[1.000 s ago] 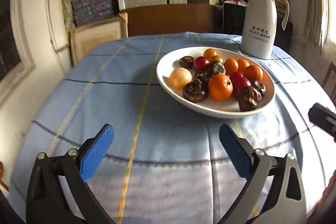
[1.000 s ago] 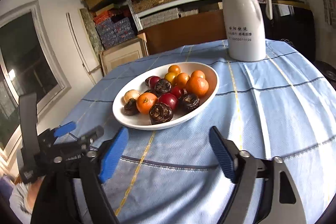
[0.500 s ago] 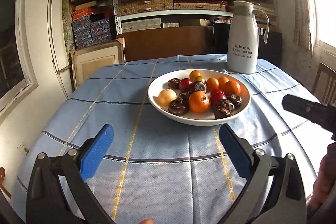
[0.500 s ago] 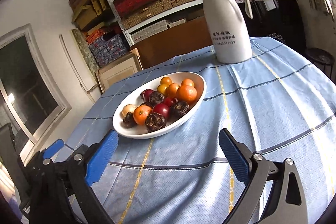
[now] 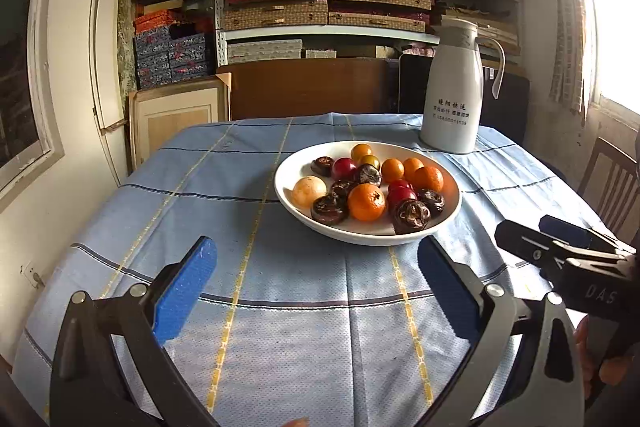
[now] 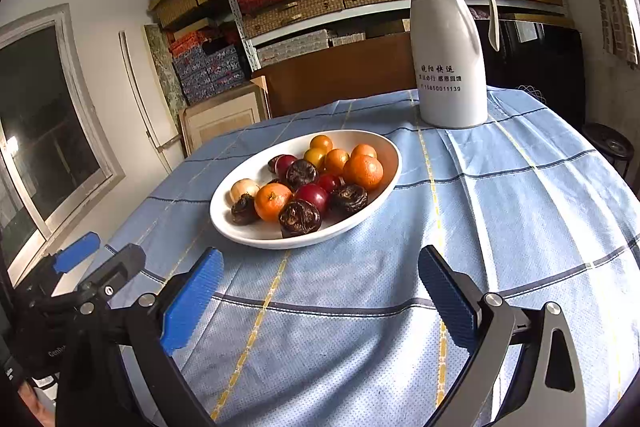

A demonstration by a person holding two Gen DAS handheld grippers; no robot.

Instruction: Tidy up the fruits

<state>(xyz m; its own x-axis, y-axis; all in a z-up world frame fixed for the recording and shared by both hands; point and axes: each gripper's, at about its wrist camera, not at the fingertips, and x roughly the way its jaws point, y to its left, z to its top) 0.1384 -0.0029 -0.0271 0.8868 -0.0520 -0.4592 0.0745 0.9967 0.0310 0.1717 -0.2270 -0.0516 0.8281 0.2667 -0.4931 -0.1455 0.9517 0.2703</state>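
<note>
both tools [image 5: 316, 287] [image 6: 318, 301] gape above blue checked tablecloth [image 5: 304, 339] before shelves [image 5: 328, 31].

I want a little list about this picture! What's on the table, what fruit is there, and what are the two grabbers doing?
table: blue checked tablecloth
dish: white bowl, holding all the fruit
fruit: orange tangerines, red round fruits, dark wrinkly ones, one pale one
behind the bowl: white jug, upright
left gripper: fingers wide open, empty, short of the bowl
right gripper: fingers wide open, empty, short of the bowl
</note>
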